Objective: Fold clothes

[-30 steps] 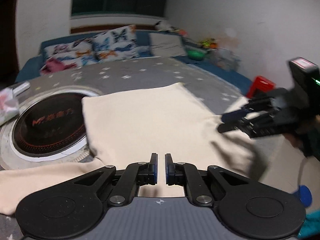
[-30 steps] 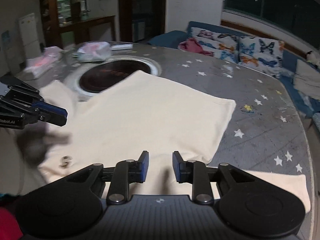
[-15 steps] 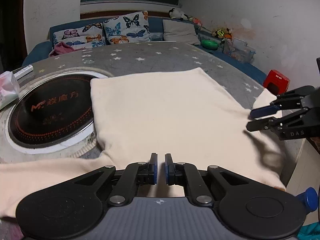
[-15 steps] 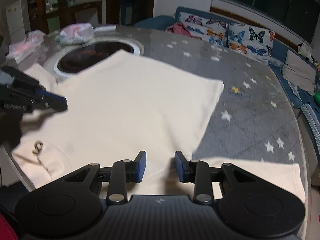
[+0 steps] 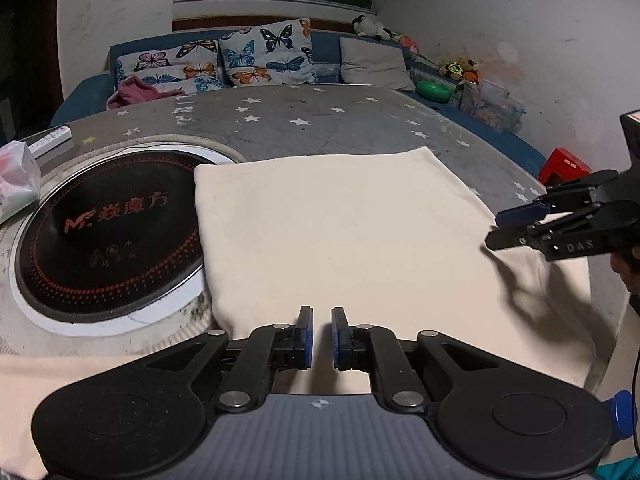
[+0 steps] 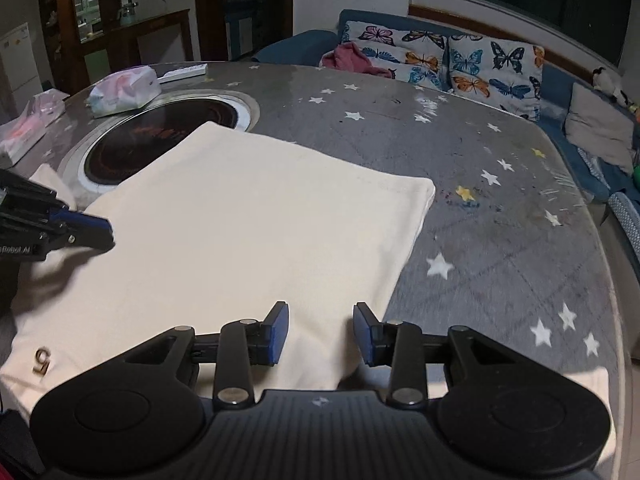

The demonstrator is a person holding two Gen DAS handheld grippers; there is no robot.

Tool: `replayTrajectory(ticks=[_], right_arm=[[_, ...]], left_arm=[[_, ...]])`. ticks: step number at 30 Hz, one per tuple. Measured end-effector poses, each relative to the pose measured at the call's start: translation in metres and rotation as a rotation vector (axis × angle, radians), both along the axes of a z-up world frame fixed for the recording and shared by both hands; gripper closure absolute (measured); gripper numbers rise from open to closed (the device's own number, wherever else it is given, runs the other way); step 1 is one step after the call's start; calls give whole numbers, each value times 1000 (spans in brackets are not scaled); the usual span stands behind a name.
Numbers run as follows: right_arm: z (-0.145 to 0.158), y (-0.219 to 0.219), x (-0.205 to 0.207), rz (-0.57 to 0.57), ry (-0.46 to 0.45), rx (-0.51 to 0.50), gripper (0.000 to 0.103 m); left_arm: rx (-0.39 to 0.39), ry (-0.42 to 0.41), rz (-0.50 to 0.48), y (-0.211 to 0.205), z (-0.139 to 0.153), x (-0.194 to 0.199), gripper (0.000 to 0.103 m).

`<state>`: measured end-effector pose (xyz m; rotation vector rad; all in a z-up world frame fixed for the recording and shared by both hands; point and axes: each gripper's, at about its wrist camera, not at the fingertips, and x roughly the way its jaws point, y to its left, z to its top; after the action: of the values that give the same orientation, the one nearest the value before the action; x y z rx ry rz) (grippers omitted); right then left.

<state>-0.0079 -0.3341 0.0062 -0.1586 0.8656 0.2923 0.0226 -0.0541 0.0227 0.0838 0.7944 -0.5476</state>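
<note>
Through my left wrist camera, I am holding my left gripper (image 5: 321, 338) low over the near edge of the cream garment (image 5: 340, 232), its two blue-padded fingers (image 5: 306, 336) standing almost together with only a thin slit between them. Nothing is sitting in that slit, and I cannot tell whether the tips are touching the cloth beneath. The garment is lying flat on the grey star-patterned table (image 5: 320, 120), its left edge overlapping the rim of the round black cooktop (image 5: 108, 236) set into the tabletop. At the right of this view my right gripper (image 5: 500, 228) is hanging over the garment's right side, its fingers parted and empty.

Through my right wrist camera, I am keeping my right gripper (image 6: 320, 332) clearly open, a wide gap showing between the blue pads (image 6: 278, 334), and it is gripping nothing. It is hovering over the near right part of the cream garment (image 6: 248, 232), whose far right corner is resting on the table (image 6: 500, 260) near a yellow star. A small metal emblem (image 6: 41, 360) is showing on the cloth at the lower left. My left gripper (image 6: 106, 236) is reaching in from the left above the garment's left side, and from here I cannot tell how its fingers stand
</note>
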Motion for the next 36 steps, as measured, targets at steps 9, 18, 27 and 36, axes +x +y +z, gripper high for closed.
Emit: replayTrajectory(ticks=[9, 18, 27, 36], right_arm=[[-3, -4, 60, -10, -15, -36, 68], [-10, -11, 114, -69, -24, -15, 68], [12, -16, 88, -53, -76, -56, 63], [19, -72, 7, -198, -87, -108, 61]], left_arm=[[-3, 5, 8, 1, 1, 11, 90], [-13, 8, 36, 6, 2, 23, 90], [-8, -26, 41, 5, 10, 10, 75], [-31, -52, -64, -21, 19, -28, 72]])
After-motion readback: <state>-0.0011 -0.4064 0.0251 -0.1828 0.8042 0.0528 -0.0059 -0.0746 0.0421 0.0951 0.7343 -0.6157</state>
